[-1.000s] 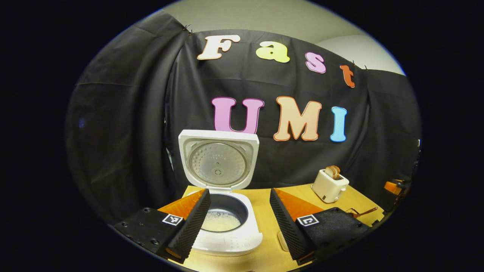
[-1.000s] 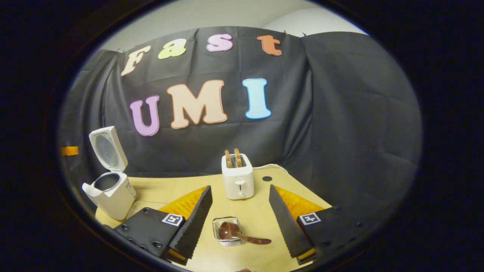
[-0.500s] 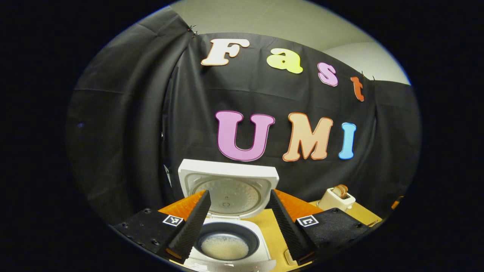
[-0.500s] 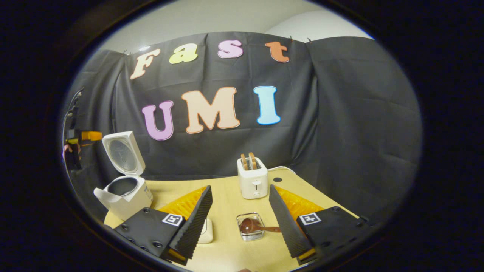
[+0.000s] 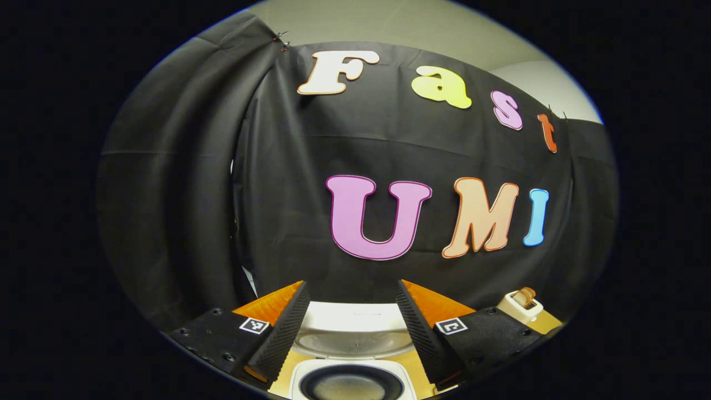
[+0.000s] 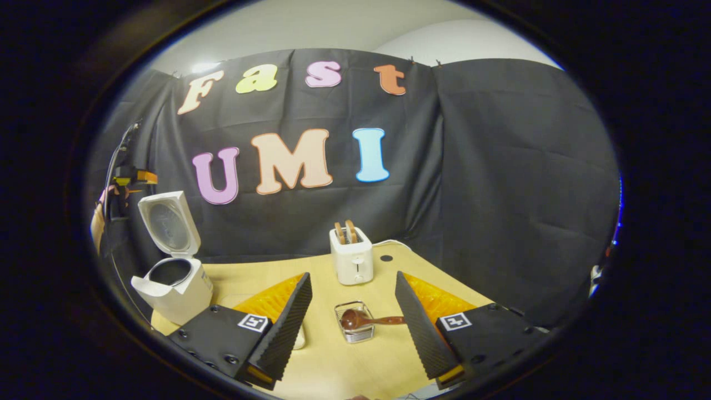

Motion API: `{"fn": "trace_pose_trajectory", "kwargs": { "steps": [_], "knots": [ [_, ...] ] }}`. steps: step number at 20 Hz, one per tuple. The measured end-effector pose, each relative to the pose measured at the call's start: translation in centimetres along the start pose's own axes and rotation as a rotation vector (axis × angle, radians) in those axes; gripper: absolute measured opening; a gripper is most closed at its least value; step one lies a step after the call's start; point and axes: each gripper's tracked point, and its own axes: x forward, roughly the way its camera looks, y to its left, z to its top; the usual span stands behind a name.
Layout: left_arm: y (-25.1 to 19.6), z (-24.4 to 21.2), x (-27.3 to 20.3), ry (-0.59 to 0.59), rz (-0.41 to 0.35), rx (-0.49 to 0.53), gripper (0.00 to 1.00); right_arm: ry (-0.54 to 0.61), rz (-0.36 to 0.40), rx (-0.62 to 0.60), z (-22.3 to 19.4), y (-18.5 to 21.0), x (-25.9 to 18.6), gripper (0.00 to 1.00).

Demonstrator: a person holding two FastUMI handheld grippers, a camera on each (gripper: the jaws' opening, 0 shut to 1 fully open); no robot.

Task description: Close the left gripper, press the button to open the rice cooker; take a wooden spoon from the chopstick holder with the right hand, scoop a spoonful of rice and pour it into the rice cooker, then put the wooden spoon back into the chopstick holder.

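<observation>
The white rice cooker (image 5: pixel 355 383) stands right under my left gripper (image 5: pixel 351 284), its lid (image 5: pixel 355 325) raised and the dark inner pot showing at the bottom edge. My left gripper is open and holds nothing. In the right gripper view the cooker (image 6: pixel 173 284) stands at the table's left with its lid (image 6: pixel 168 222) up. The wooden spoon (image 6: pixel 364 320) lies across a small wire holder (image 6: pixel 355 333), bowl inside and handle pointing right. My right gripper (image 6: pixel 352 278) is open above and short of the holder, touching nothing. The left gripper (image 6: pixel 126 180) hangs above the cooker, held by a hand.
A white toaster (image 6: pixel 351 256) with two slices of bread stands behind the holder, and it also appears at the right in the left gripper view as the toaster (image 5: pixel 519 303). A small white dish (image 6: pixel 300 336) peeks out beside my right gripper's left finger. The yellow table (image 6: pixel 344 366) ends at black cloth walls.
My left gripper has moved forward over the rice cooker, which slid to the bottom of its view. The right gripper shifted slightly; the holder with the spoon now sits farther up between its fingers.
</observation>
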Motion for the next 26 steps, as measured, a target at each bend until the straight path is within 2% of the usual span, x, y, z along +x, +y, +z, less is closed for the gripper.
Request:
{"fn": "trace_pose_trajectory", "kwargs": {
  "steps": [2, 6, 11, 13, 21, 26],
  "knots": [
    [-0.2, -0.4, 1.9, 0.02, -0.005, 0.035, 0.91, 0.001, -0.02, 0.0, -0.1, -0.3, -0.5, 0.94],
    [-0.9, -2.0, 4.5, 0.076, -0.024, 0.05, 0.91, 0.006, -0.044, 0.017, -0.5, -0.5, -1.2, 0.96],
    [-0.1, -3.7, 5.7, 0.121, 0.005, 0.082, 0.91, 0.004, -0.05, 0.021, -0.5, -0.4, -1.4, 0.96],
    [-0.1, -3.7, 5.6, 0.124, 0.004, 0.076, 0.88, 0.001, -0.047, 0.023, -0.2, -0.5, -1.3, 0.96],
    [-0.5, -4.1, 2.5, 0.029, -0.006, 0.072, 0.89, 0.002, -0.004, 0.026, 0.0, 0.2, -1.1, 0.95],
    [-0.9, -5.4, -0.8, 0.042, -0.01, 0.071, 0.89, -0.003, 0.018, 0.017, 0.2, 0.3, -1.0, 0.95]
  ]
}}
